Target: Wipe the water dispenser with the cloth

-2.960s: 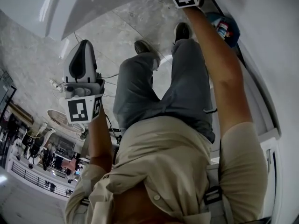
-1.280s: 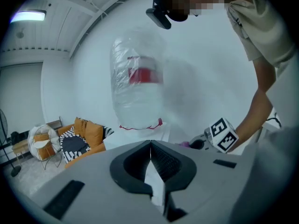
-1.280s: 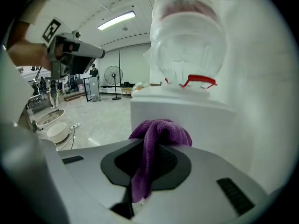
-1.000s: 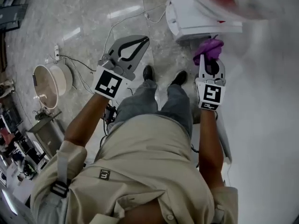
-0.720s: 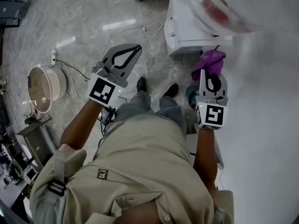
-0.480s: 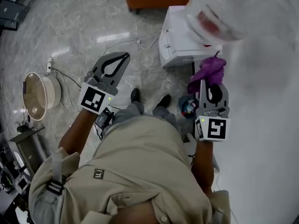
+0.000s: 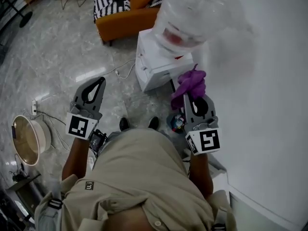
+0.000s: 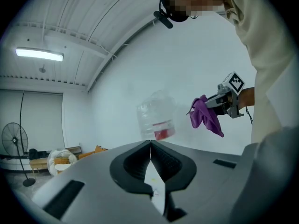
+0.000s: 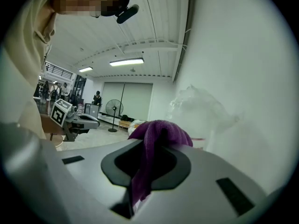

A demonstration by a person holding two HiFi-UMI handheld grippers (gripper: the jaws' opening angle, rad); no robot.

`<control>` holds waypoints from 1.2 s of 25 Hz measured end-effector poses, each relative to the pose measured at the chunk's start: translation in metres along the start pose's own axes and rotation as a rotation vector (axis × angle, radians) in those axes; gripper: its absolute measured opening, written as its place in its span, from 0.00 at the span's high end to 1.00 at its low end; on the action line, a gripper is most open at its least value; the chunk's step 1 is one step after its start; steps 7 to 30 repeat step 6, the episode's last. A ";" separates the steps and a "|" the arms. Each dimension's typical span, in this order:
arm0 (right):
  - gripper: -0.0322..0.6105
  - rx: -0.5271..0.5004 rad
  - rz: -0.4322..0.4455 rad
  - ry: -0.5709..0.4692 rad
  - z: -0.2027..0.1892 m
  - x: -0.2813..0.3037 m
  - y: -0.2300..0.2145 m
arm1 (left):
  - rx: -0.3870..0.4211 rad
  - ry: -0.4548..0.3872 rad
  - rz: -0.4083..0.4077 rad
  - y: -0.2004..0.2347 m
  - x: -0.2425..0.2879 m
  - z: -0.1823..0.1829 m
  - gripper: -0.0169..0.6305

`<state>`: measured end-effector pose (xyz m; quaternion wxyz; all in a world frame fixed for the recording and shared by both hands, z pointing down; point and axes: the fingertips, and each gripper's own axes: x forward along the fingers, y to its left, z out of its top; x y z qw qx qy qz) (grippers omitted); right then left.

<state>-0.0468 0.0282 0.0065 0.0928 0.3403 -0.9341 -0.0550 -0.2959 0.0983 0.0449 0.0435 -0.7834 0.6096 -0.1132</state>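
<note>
While the purple cloth (image 7: pixel 191 83) is kept clamped between the jaws of the right claw (image 7: pixel 191 96), near the water dispenser (image 7: pixel 153 67) and its bottle (image 7: pixel 192 13), the left claw (image 7: pixel 98 81) is held closed and empty, well apart from both.

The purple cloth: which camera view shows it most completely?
The left gripper view: there the whole cloth hangs from the right gripper against the plain wall. The right gripper view shows it close, clamped between the jaws, but only in part. The head view shows it from above, bunched at the jaw tips.
</note>
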 end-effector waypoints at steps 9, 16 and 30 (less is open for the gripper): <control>0.88 0.020 0.002 0.040 -0.005 -0.006 -0.002 | -0.033 -0.034 0.035 0.001 -0.010 0.000 0.95; 0.88 0.020 0.002 0.040 -0.005 -0.006 -0.002 | -0.033 -0.034 0.035 0.001 -0.010 0.000 0.95; 0.88 0.020 0.002 0.040 -0.005 -0.006 -0.002 | -0.033 -0.034 0.035 0.001 -0.010 0.000 0.95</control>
